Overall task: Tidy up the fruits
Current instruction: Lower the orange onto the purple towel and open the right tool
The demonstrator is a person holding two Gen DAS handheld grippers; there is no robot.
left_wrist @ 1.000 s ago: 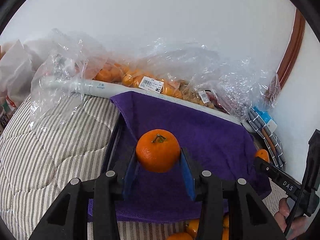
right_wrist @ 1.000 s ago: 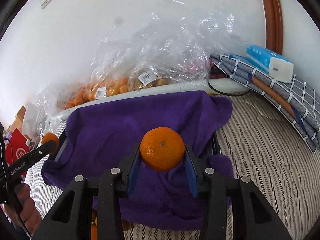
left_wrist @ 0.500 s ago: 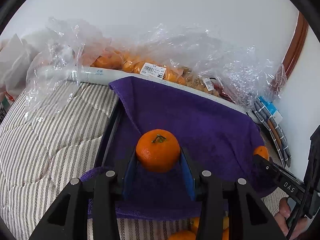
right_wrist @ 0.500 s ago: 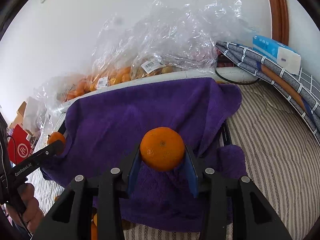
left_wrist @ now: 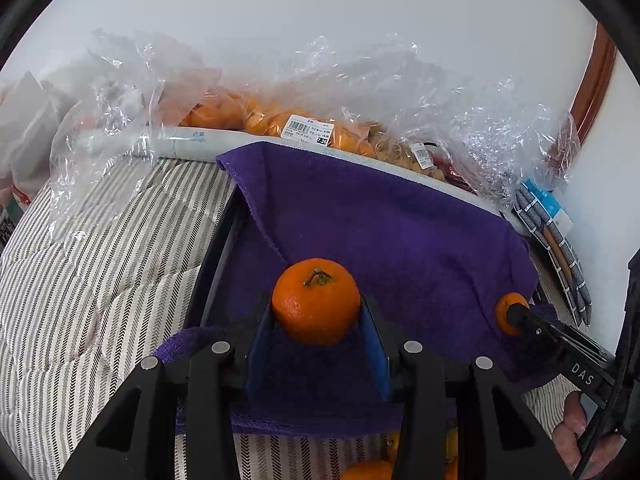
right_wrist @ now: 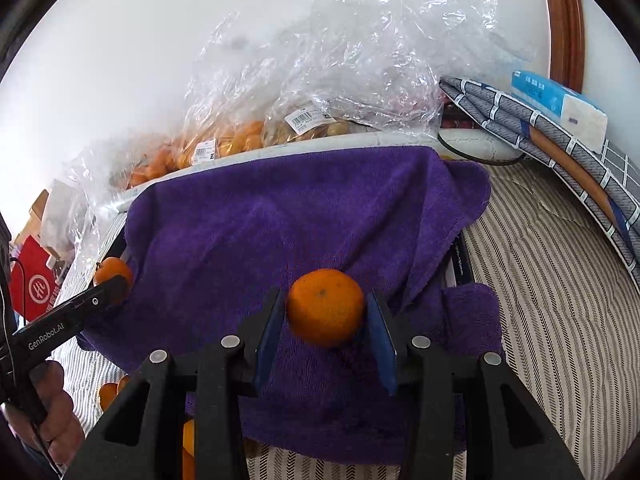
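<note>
The left gripper (left_wrist: pixel 318 316) is clamping a mandarin with a green stem (left_wrist: pixel 316 300) between its blue pads (left_wrist: pixel 260 344), the stem end facing up and toward the camera. The right gripper (right_wrist: pixel 326 316) is clamping a second mandarin (right_wrist: pixel 325 307) in the same way, with its small dark blossom end turned upward. Both fruits are hanging above a purple towel (left_wrist: pixel 400 232), which is draping over a dark tray or frame (left_wrist: pixel 216 256) whose black edge is showing along the towel's left side; whether either fruit is touching the cloth cannot be told.

In the left wrist view, the right gripper is reaching in from the right edge with its mandarin showing at the tip, over the right part of the towel. In the right wrist view, the left gripper is reaching in from the left edge, its fruit over the towel's left margin. The two grippers are sitting well apart.

More loose mandarins (right_wrist: pixel 109 394) are lying near the bottom edge, below the towel's near hem. At the far side, clear plastic bags of oranges (left_wrist: pixel 256 116) with price labels are leaning against the white wall. A striped quilt (left_wrist: pixel 92 280) is spreading underneath everything. At the far right, a blue tissue pack (right_wrist: pixel 560 104) is resting on a folded grey checked cloth (right_wrist: pixel 532 136).
</note>
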